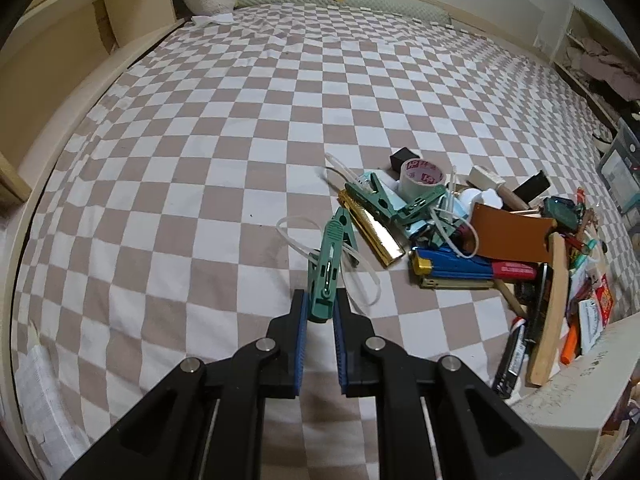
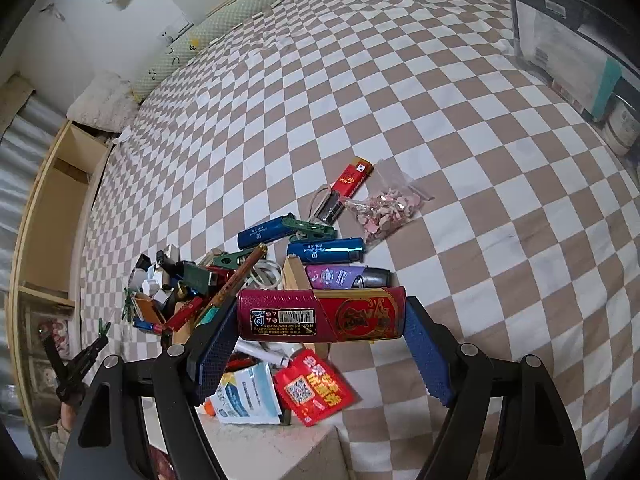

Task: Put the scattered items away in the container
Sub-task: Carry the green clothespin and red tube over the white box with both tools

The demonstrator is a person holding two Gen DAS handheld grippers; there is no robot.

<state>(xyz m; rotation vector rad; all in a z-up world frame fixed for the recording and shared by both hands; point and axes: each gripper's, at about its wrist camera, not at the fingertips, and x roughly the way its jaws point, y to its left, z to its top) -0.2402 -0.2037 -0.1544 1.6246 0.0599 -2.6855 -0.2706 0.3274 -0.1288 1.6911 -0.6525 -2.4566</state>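
Observation:
My left gripper (image 1: 320, 305) is shut on the end of a green clothespin (image 1: 329, 258), which sticks up above the checkered bed sheet (image 1: 200, 160). A white cable tie (image 1: 298, 240) loops around behind it. Over the pile of small items (image 2: 192, 288), my right gripper (image 2: 320, 322) is shut on a long red box with gold print (image 2: 320, 314), its pads pressing on the two ends. In the right wrist view the left gripper (image 2: 86, 354) shows small at the lower left with the clothespin (image 2: 103, 328). A dark plastic container (image 2: 560, 36) stands at the bed's far right.
The pile holds a tape roll (image 1: 422, 179), a gold case (image 1: 374, 232), blue lighters (image 2: 325, 251), a brown leather piece (image 1: 508, 236) and a wooden strip (image 1: 550, 312). A bag of pink bits (image 2: 386, 210) and a red lighter (image 2: 352, 178) lie apart. Wooden shelves (image 1: 60, 60) line the bed's left side.

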